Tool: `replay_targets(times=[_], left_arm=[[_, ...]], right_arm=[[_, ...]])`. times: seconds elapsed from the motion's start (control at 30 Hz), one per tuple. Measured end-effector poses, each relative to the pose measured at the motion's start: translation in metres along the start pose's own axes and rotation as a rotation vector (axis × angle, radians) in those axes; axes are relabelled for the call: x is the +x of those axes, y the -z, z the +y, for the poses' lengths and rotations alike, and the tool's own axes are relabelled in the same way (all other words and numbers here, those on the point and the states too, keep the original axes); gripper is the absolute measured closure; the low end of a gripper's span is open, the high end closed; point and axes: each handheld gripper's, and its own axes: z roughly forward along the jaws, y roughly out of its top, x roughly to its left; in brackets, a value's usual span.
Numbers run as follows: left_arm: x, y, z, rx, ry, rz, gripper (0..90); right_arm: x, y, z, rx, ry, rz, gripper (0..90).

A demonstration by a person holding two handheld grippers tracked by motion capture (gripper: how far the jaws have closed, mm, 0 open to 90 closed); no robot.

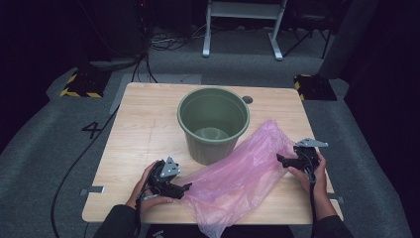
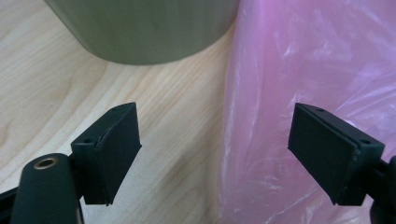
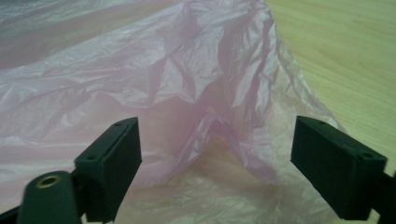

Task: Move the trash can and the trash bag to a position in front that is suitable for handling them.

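A green bucket [image 1: 213, 123] stands upright in the middle of the wooden table [image 1: 143, 124]; its wall [image 2: 140, 28] fills the top of the left gripper view. A crumpled pink plastic bag [image 1: 237, 176] lies flat from the bucket's right side to the table's front edge. My left gripper [image 1: 185, 187] sits at the bag's left edge, open, and that edge of the bag [image 2: 303, 70] runs between its jaws [image 2: 215, 154] untouched. My right gripper [image 1: 280, 159] is at the bag's right end, open, with a raised fold of the bag [image 3: 219, 93] in front of its wide jaws [image 3: 217, 163].
A small dark round hole [image 1: 247, 99] marks the table behind the bucket. Grey carpet surrounds the table, with yellow-and-black striped blocks [image 1: 81, 84] at both far corners, cables [image 1: 143, 54] and a white frame's legs [image 1: 242, 29] behind.
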Motion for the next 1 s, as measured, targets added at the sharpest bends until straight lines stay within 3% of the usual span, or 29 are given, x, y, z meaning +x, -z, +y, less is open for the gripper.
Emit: replay_targets(times=[0.23, 0.43, 0.57, 0.7, 0.87, 1.0], left_arm=[[-0.001, -0.007, -0.006, 0.042, -0.013, 0.002, 16.4], [0.0, -0.013, -0.009, 0.063, -0.016, 0.008, 16.3], [0.002, -0.014, -0.01, 0.055, -0.01, -0.01, 15.4], [0.01, -0.017, -0.012, 0.037, 0.008, -0.046, 13.1], [0.013, -0.02, -0.01, 0.04, 0.003, -0.048, 11.1], [0.015, -0.022, -0.008, 0.04, 0.004, -0.05, 11.0]], right_arm=[[-0.007, -0.005, -0.006, 0.081, -0.057, -0.019, 20.3], [-0.005, -0.005, -0.006, 0.084, -0.062, -0.046, 21.5], [-0.002, -0.006, -0.005, 0.065, -0.048, -0.043, 32.4], [0.0, -0.006, -0.004, 0.05, -0.017, -0.002, 50.1], [0.002, -0.008, -0.004, 0.018, 0.012, 0.044, 70.5], [-0.001, -0.008, -0.005, 0.009, 0.001, 0.072, 80.0]])
